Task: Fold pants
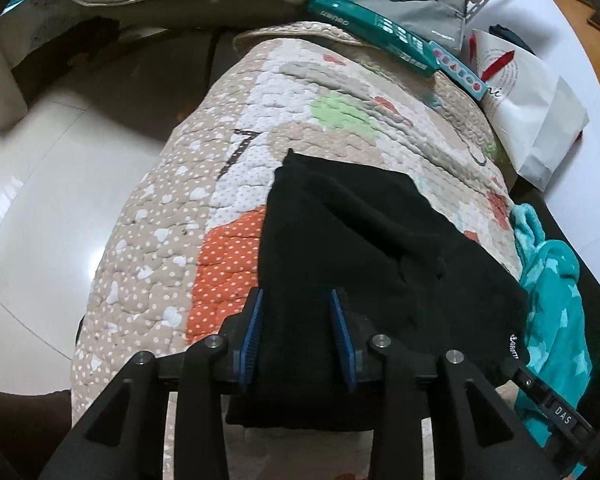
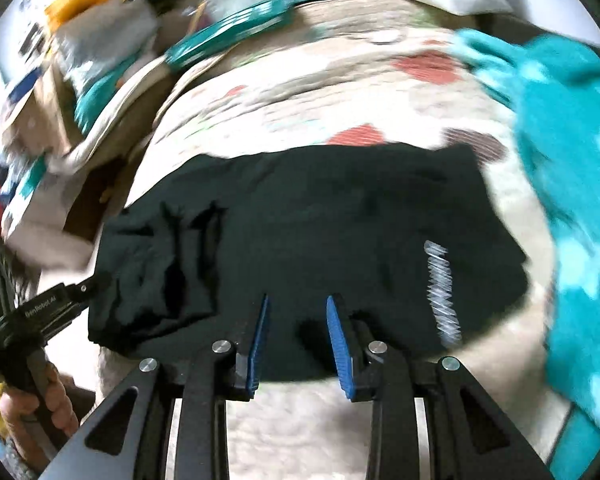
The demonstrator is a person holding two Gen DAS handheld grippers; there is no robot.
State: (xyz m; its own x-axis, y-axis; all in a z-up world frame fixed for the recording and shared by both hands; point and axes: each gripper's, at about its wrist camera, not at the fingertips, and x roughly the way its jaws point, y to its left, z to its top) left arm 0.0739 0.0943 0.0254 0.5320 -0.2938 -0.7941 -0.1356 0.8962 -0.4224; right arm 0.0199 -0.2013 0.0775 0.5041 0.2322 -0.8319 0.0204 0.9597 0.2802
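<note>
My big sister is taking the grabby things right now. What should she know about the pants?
Left tongs: open, fingers on either side of the near edge of the black pants, not pinching.
Right tongs: open too, poised over the pants' near edge; this view is blurred by motion.
Pants: lying on the patterned quilt, already folded into a compact bundle, white logo facing up. A teal star blanket lies just beside them.
Done: at least one fold, judging by the layered cloth.
Left: probably close both tongs on the near edge and fold once more, then smooth the wrinkles on the left side.
</note>
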